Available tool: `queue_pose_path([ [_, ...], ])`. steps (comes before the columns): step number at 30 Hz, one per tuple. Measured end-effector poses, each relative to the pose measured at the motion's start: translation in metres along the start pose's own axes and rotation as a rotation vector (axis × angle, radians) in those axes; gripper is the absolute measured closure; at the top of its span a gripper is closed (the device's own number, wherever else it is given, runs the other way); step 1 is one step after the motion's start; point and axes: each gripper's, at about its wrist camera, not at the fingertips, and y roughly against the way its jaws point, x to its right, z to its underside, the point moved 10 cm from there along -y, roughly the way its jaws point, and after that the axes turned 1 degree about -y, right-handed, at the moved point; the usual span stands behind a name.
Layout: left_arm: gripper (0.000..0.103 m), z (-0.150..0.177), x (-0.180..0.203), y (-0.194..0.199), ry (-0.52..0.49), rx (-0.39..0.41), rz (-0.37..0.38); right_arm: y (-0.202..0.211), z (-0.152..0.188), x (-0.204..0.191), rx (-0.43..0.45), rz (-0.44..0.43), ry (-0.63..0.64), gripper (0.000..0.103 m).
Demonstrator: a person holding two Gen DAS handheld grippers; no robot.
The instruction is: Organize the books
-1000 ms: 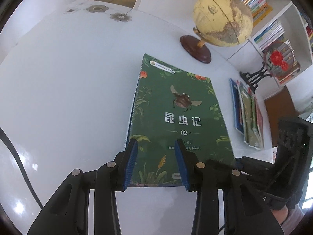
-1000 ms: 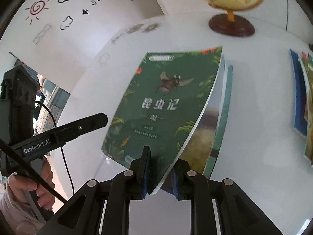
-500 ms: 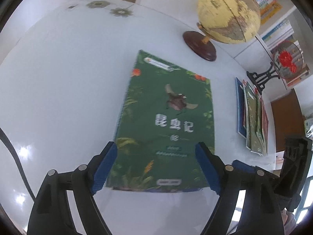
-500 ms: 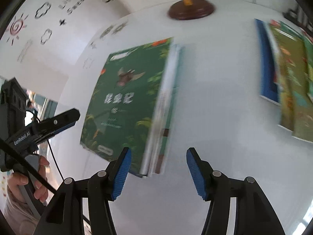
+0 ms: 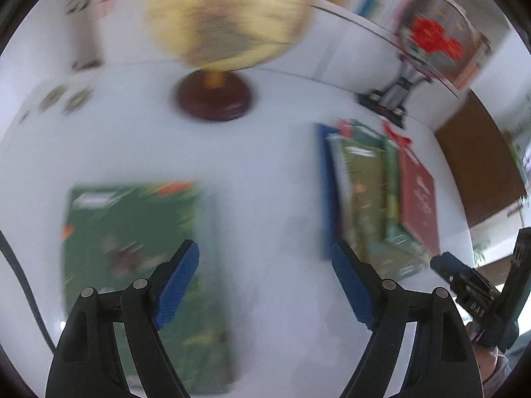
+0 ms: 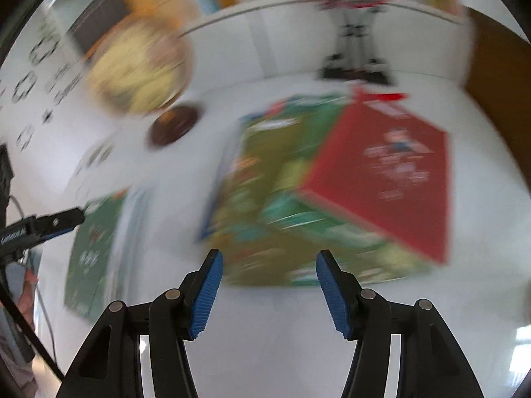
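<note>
Both views are blurred by motion. A green insect book lies flat on the white table, left of my open, empty left gripper. It also shows in the right wrist view. A fanned pile of books, blue, green and red, lies to the right. In the right wrist view this pile, with a red book uppermost, lies just ahead of my open, empty right gripper. The right gripper's body shows at the left wrist view's right edge.
A yellow globe on a dark round base stands at the back of the table. A round fan ornament with red flowers on a black stand is at the back right. Bookshelves line the wall behind.
The right gripper let go of the green book and swung right to face the fanned pile. The left gripper opened wide and turned right, so the green book now lies at its left.
</note>
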Motion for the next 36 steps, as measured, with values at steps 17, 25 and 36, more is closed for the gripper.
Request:
queue_pose_path([
  [17,0.035,-0.019,0.217,-0.125,-0.289,-0.108,0.110,-0.032,-0.031,0.160,0.079,-0.080,-0.370,0.046],
  [25,0.063,-0.011,0.227,-0.140,-0.317,-0.135,0.103,-0.043,-0.038,0.165,0.063,-0.139,-0.385,0.035],
  [36,0.067,0.007,0.170,-0.109,-0.208,-0.158,0.047,-0.049,-0.045,0.106,0.013,-0.209,-0.183,0.021],
])
